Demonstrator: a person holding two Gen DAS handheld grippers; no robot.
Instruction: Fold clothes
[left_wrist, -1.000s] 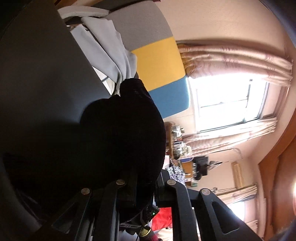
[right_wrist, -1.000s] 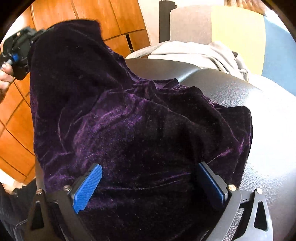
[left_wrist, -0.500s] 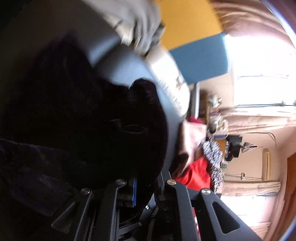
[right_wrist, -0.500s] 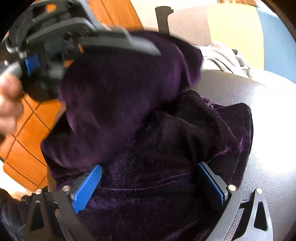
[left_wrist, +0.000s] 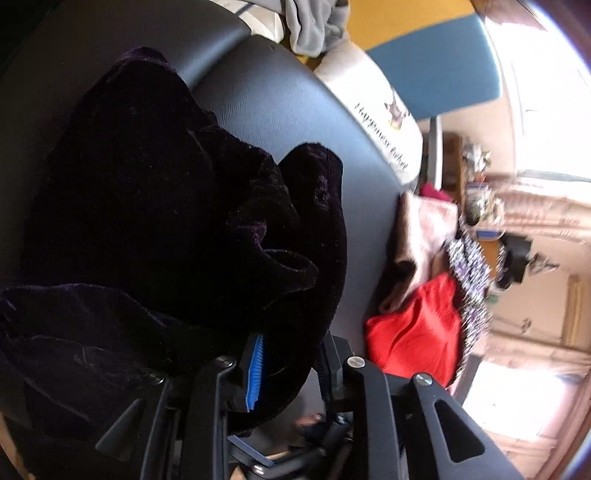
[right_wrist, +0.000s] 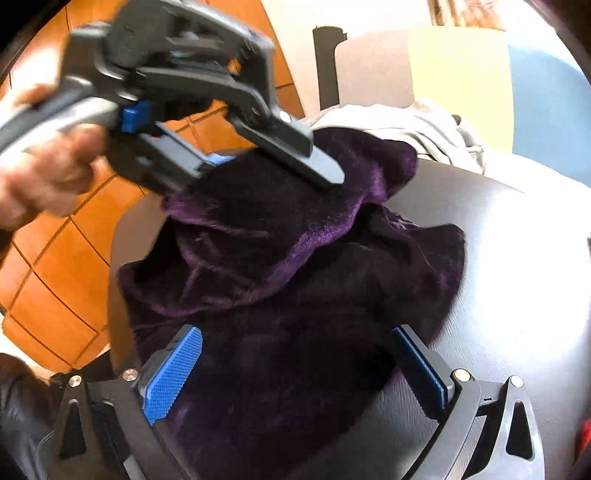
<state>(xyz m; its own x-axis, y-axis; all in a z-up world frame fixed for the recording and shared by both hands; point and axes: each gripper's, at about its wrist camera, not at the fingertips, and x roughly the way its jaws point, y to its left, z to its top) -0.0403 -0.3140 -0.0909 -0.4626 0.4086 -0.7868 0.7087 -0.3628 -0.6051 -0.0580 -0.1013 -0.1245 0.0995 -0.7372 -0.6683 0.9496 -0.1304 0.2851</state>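
Garment: we count one purple velvet garment (right_wrist: 295, 266), bunched on the black leather seat (right_wrist: 517, 258).
Left gripper (left_wrist: 288, 369): our jaws opening, a velvet fold between them.
Right gripper (right_wrist: 295, 369): our jaws wide, straddling its near edge.
Far right: one grey cloth (right_wrist: 417, 125).

This looks like a lived-in room of a home. Gathered pink curtains (left_wrist: 546, 218) frame a bright window (left_wrist: 546, 92), heaped clothes (left_wrist: 424, 295) lie at the right, orange wooden cabinet panels (right_wrist: 62, 266) fill the left, and a black leather seat (left_wrist: 288, 110) sits in the middle.
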